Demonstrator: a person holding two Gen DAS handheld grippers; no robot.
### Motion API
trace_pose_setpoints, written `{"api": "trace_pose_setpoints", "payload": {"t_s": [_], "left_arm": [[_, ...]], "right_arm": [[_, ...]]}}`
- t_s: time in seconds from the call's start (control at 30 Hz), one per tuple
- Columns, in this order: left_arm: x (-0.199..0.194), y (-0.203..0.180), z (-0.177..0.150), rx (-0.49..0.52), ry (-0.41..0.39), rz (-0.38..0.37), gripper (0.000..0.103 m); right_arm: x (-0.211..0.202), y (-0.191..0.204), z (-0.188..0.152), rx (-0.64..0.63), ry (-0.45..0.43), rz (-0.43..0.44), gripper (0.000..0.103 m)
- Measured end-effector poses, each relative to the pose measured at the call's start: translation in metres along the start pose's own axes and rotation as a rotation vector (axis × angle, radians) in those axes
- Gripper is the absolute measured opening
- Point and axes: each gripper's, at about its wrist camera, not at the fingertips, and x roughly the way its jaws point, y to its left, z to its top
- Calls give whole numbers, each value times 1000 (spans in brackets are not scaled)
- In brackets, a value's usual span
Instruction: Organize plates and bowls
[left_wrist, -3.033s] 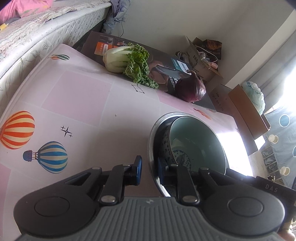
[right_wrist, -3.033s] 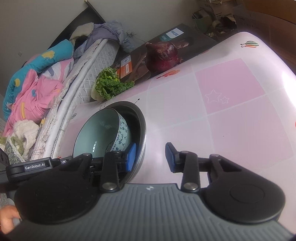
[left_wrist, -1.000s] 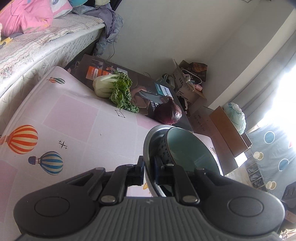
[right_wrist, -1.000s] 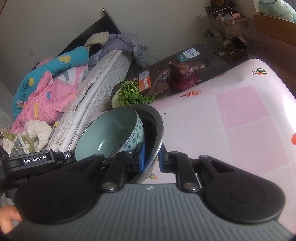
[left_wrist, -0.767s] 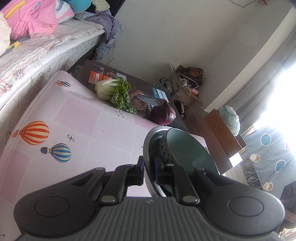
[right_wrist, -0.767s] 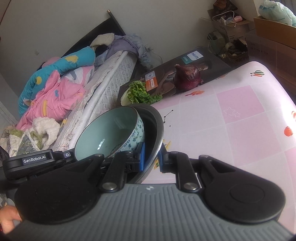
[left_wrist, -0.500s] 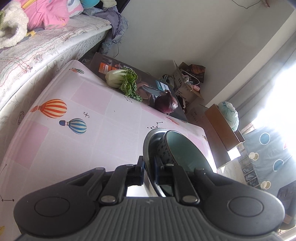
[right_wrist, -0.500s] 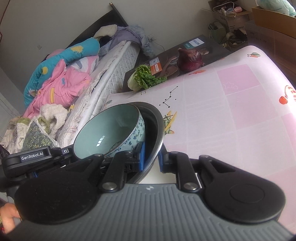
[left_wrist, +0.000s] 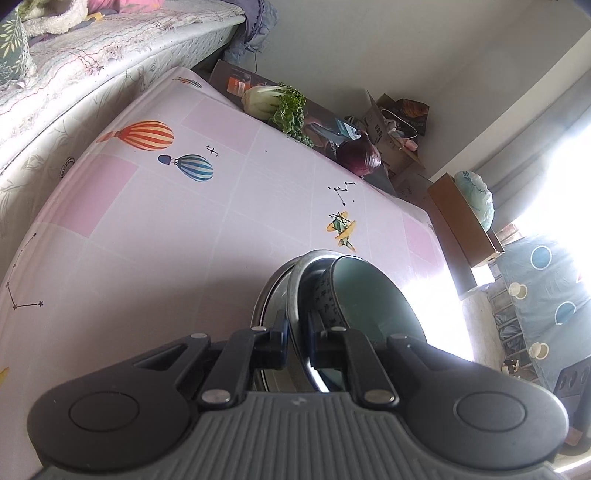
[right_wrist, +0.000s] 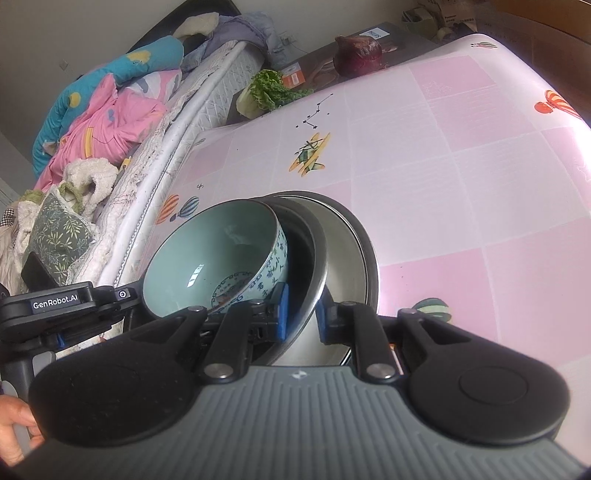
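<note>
A steel bowl (right_wrist: 320, 258) carries a ceramic bowl (right_wrist: 214, 251) with a teal inside and a blue pattern outside, tilted against its wall. My right gripper (right_wrist: 303, 314) is shut on the steel bowl's near rim. My left gripper (left_wrist: 298, 334) is shut on the same steel bowl (left_wrist: 295, 291) at the opposite rim, with the ceramic bowl (left_wrist: 369, 295) to its right. Just under the held bowl lies a second, wider steel dish (right_wrist: 351, 266), whose edge (left_wrist: 269, 295) peeks out. I cannot tell whether the two touch. The left gripper's body (right_wrist: 62, 306) shows in the right wrist view.
The table has a pink balloon-print cloth (left_wrist: 147, 221). At its far end a bok choy (left_wrist: 273, 101) and a purple cabbage (left_wrist: 360, 157) lie on a dark box (left_wrist: 236, 79). A bed (left_wrist: 74, 55) runs along one side, cardboard boxes (left_wrist: 461, 221) along the other. A hand (right_wrist: 14, 432) holds the left gripper.
Both grippers carried the steel bowl with the ceramic bowl back along the table, away from the vegetables, and lower. A second steel dish has come into view beneath it.
</note>
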Motion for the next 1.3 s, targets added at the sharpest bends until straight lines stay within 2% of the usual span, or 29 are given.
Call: {"api": "trace_pose_setpoints", "payload": {"t_s": [0.37,0.43,0.5,0.53,0.57,0.6,0.7,0.73,0.83,0.9,0.93,1.0,1.1,1.17,1.3], "left_arm": [[-6,7,-10,-11,14,-3,10],[-10,6,-10,-1,6,-8,14],[-17,2,-10,14,-18,-2,23],[-21,-1,-10,25,-31,12,27],[-26,-3,-10,38,-49,29,38],[-32,-5,-10,53,-71,44,45],[-48,-13,-14,105,-117,77,55],[-52,-15,-16,119,-122,84,57],[-67,-24,-23,180,-128,114,71],[-78,-30,-31,235,-138,134,85],[-83,-32,-36,259,-146,139,88],[-93,-35,-45,295,-163,143,96],[-106,-40,-59,324,-183,184,100],[-111,-45,-65,358,-175,242,103],[-116,-52,-79,425,-195,356,103]], "right_arm": [[-3,3,-5,-75,5,-39,16],[-6,5,-4,-96,-9,-50,17],[-10,6,-4,-99,-17,-62,27],[-13,5,-3,-89,-20,-58,28],[-16,4,-2,-80,-26,-56,31],[-20,3,-2,-71,-37,-61,41],[-37,-1,-6,-56,-78,-59,65],[-41,-1,-7,-48,-84,-50,67],[-63,2,-15,-29,-109,-13,75],[-79,8,-22,-42,-135,9,82],[-87,13,-27,-53,-152,14,83],[-105,22,-37,-82,-186,20,92],[-130,33,-55,-117,-231,22,102],[-140,39,-67,-140,-247,11,102],[-153,48,-92,-171,-242,-47,102]]}}
